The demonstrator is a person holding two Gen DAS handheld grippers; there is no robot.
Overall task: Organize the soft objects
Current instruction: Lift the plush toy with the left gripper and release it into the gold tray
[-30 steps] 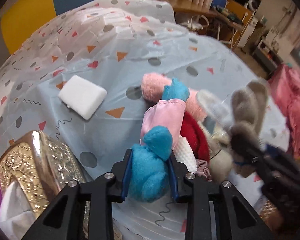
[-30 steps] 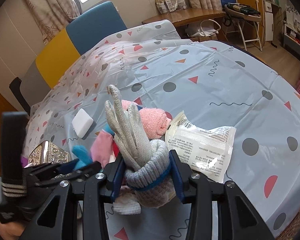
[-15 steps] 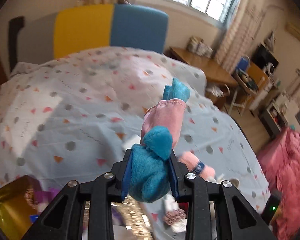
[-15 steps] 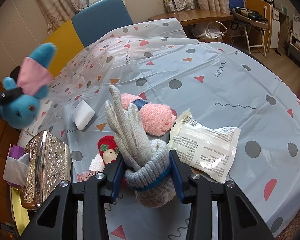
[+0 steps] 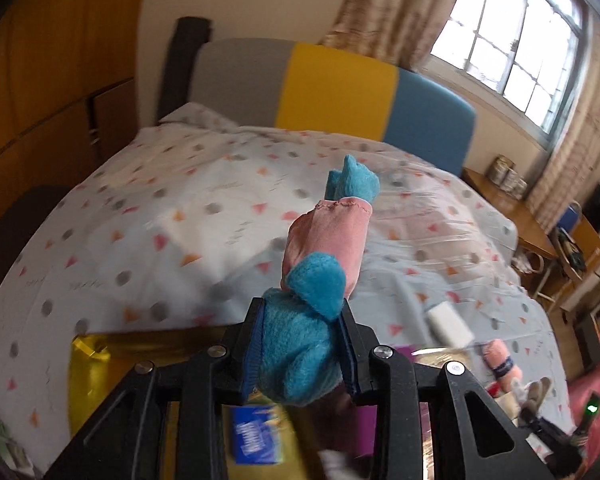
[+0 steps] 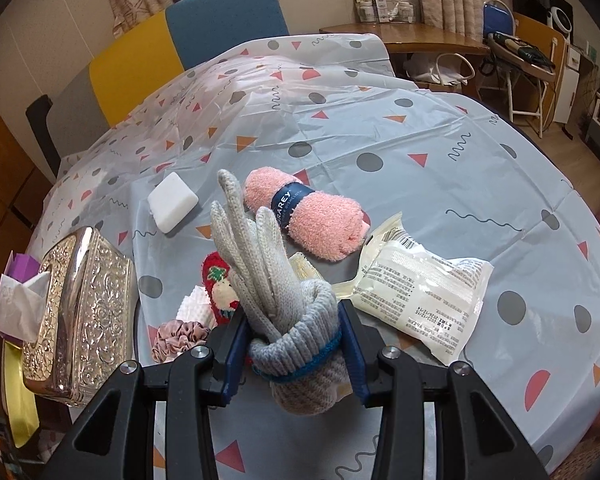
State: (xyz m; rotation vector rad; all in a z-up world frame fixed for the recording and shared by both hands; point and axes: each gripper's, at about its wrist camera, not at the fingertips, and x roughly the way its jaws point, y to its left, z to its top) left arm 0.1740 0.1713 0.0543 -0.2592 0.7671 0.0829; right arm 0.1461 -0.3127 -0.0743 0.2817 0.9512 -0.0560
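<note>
- Plush first: my left claw (image 5: 302,354) is pinching a blue plush toy (image 5: 300,356) by its body, with the toy's pink cloth part (image 5: 326,240) and blue tip sticking up beyond the pads, clear above the surface (image 5: 148,240) under its patterned cloth.
- Below that claw I see a yellow container (image 5: 86,380), though its contents are blurred.
- From my right camera, far left, an ornate silver tissue box (image 6: 80,304) sits at the surface's edge with a tissue poking out.
- Just right of it lie a mauve scrunchie (image 6: 178,338), a white knit piece (image 6: 194,306) and a red-and-white plush (image 6: 218,286), all close together.
- Behind them rests a white sponge block (image 6: 173,201).
- My right claw (image 6: 294,354) is clamped on a rolled pair of grey gloves (image 6: 292,320), fingers pointing up.
- Beyond the gloves lies a pink fuzzy roll (image 6: 312,216) with a dark band.
- To the right, 1 white plastic packet (image 6: 420,292) lies flat, its corner near the roll.
</note>
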